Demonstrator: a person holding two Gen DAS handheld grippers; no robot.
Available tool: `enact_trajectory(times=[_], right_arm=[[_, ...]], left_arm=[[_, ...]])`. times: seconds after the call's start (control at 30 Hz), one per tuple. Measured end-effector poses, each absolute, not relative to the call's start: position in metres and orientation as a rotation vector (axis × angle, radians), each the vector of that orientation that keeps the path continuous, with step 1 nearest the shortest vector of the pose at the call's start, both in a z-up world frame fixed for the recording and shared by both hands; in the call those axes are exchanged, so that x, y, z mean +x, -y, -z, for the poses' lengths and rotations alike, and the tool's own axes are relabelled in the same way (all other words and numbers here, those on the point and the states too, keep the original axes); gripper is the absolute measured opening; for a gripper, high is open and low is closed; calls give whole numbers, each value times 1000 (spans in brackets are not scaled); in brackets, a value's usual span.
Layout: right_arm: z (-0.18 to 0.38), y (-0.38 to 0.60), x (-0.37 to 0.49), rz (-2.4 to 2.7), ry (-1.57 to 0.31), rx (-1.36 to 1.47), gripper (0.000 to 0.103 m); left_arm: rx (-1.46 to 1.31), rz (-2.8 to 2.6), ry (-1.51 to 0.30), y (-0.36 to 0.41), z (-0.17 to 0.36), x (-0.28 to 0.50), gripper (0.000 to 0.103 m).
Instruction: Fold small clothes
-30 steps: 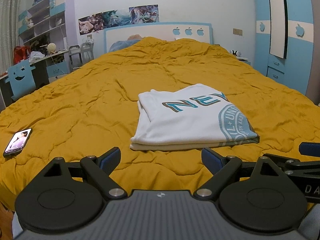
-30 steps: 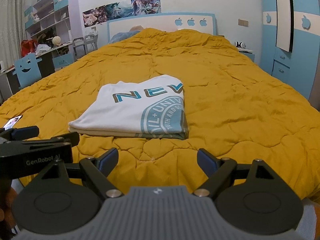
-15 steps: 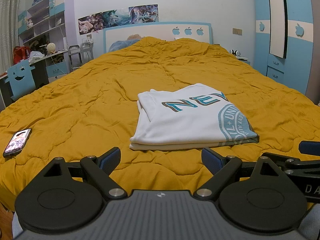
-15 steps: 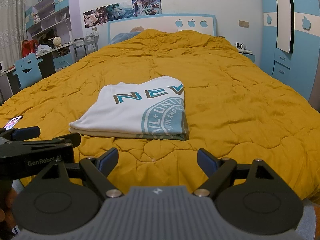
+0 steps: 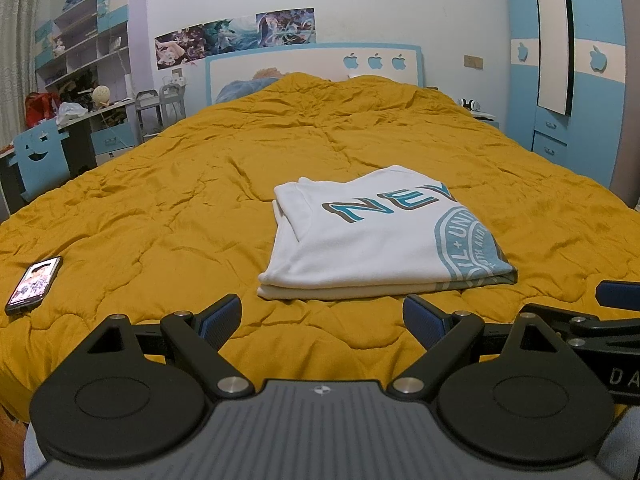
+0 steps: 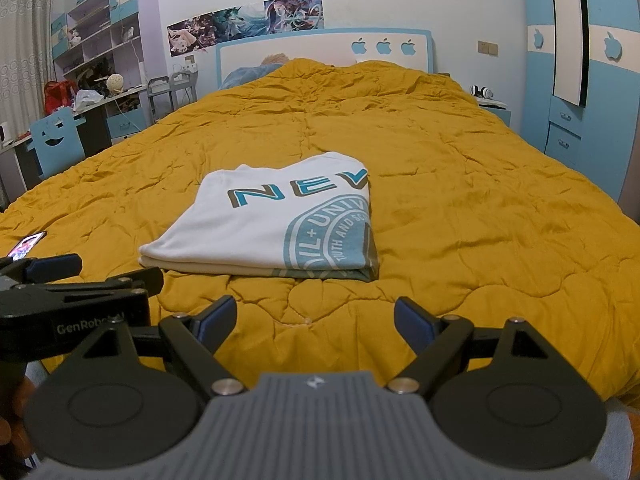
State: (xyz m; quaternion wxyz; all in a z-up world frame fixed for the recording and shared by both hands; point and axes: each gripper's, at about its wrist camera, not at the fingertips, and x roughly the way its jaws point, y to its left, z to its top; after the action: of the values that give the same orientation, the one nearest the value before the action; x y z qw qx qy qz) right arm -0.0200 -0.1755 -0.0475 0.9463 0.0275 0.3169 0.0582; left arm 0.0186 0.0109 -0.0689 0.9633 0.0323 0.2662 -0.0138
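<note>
Left tool wide, nothing between the fingers, hovering low over the near edge of the bed, just short of the T-shirt. Right tool same: wide, empty, parked beside the left one, which shows at the left edge of the right view.

White T-shirt with teal "NEV" print sits folded into a compact rectangle, layers stacked, near the middle of the mustard quilt. Folded edge faces the tools. Edges look aligned, no sleeve sticking out from what's visible.

Judgement: fold looks finished. Both tools apart from the cloth and spread reads as a release/retreat pose, clear of the stack so nothing snags.

Phone lies on the quilt well left of the shirt, out of the way.
</note>
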Motion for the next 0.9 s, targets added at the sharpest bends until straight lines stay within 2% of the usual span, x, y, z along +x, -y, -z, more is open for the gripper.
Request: enact_trajectory(times=[0.9], right_arm=[[49,175,-19,-118,-646,57,82]], left_arm=[[67,34,-533,-16,70,18,103]])
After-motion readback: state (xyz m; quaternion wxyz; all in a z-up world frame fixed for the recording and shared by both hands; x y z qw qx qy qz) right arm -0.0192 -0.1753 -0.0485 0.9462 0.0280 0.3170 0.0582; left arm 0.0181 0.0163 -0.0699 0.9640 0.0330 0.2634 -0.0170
